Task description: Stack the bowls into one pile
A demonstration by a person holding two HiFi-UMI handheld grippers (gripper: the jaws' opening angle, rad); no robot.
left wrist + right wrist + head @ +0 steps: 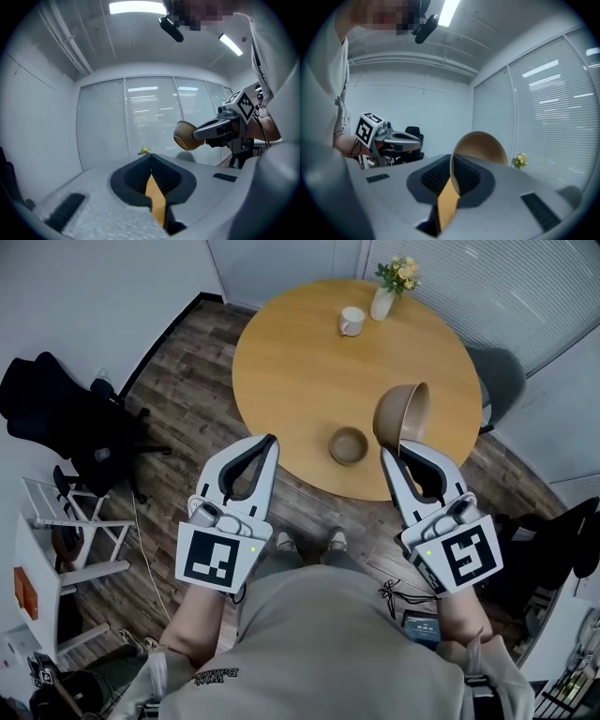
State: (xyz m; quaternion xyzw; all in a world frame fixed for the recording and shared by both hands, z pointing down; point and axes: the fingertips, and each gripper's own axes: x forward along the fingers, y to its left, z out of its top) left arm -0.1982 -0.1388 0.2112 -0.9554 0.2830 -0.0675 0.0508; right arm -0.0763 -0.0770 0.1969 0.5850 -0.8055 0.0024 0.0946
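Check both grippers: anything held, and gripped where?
The right gripper pinches the brown bowl by its rim, with the bowl tipped on edge. The left gripper is closed on nothing.

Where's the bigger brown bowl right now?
The bigger bowl hangs tipped on its side in the right gripper, at the head view's right, over the near edge of the table, just right of the small bowl.

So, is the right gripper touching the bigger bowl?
Touching. The right gripper view shows the right gripper with its fingers shut on the rim of the bigger bowl, held on edge.
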